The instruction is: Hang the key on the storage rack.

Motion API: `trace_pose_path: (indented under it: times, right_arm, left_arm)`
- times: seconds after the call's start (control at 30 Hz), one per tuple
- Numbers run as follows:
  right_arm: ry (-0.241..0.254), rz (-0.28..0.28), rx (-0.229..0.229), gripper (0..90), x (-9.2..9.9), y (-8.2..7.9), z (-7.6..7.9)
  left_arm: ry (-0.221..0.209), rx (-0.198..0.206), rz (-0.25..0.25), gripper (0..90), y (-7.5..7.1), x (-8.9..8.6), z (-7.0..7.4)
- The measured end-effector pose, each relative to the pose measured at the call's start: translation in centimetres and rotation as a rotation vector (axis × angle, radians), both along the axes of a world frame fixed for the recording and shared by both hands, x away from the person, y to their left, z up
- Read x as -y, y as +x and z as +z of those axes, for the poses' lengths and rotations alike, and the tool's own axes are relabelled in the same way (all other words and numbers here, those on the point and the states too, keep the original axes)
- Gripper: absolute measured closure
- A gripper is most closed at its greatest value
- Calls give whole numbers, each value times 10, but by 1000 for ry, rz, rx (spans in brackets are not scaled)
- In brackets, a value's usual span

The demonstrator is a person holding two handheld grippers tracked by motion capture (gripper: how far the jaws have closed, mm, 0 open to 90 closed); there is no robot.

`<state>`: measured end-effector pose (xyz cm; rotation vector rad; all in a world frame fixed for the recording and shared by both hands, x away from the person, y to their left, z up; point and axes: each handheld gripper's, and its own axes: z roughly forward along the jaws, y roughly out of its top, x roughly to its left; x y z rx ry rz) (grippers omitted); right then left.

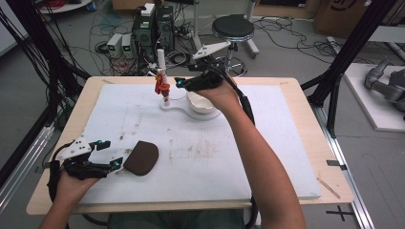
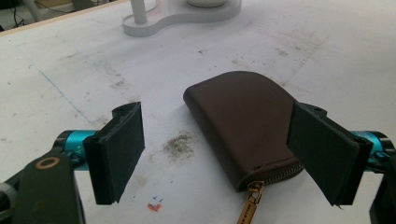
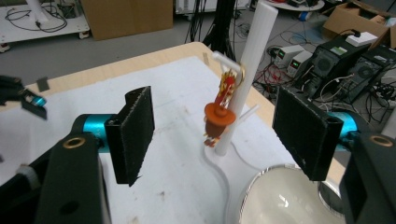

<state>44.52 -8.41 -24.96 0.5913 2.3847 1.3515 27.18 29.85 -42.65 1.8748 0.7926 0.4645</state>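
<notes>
Grey floor strewn with cables; black stool behind table (wood edge); computers; cardboard boxes.

The high view looks forward and down over the whole desk. The left gripper view sits low and close behind its hand-held gripper, facing the pouch. The right gripper view looks past its hand-held gripper at the stand, shared with both other views.

A red charm hangs on the white post (beyond the right gripper's parted jaws).
</notes>
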Motion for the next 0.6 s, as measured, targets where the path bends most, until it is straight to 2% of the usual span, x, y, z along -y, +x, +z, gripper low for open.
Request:
trace_pose_path:
  times: [0.23, 0.27, 0.43, 0.5, 0.53, 0.6]
  right_arm:
    - [-7, -6, -23, 262, 29, -21, -11]
    - [10, -8, -10, 262, 34, -25, -14]
    - [18, -38, -26, 249, 61, -39, -32]
    - [-6, -63, -53, 213, 69, -43, -38]
    - [5, -71, -40, 213, 76, -47, -44]
    - [-10, -76, -61, 212, 82, -50, -49]
  left_arm:
    - [2, -3, -2, 191, 0, 1, 0]
    - [2, -6, -4, 191, 0, 2, 0]
    - [5, -15, -16, 191, 2, 6, -2]
    - [12, -22, -19, 191, 3, 8, -3]
    - [14, -24, -18, 190, 4, 9, -3]
    - [20, -28, -19, 190, 5, 10, -3]
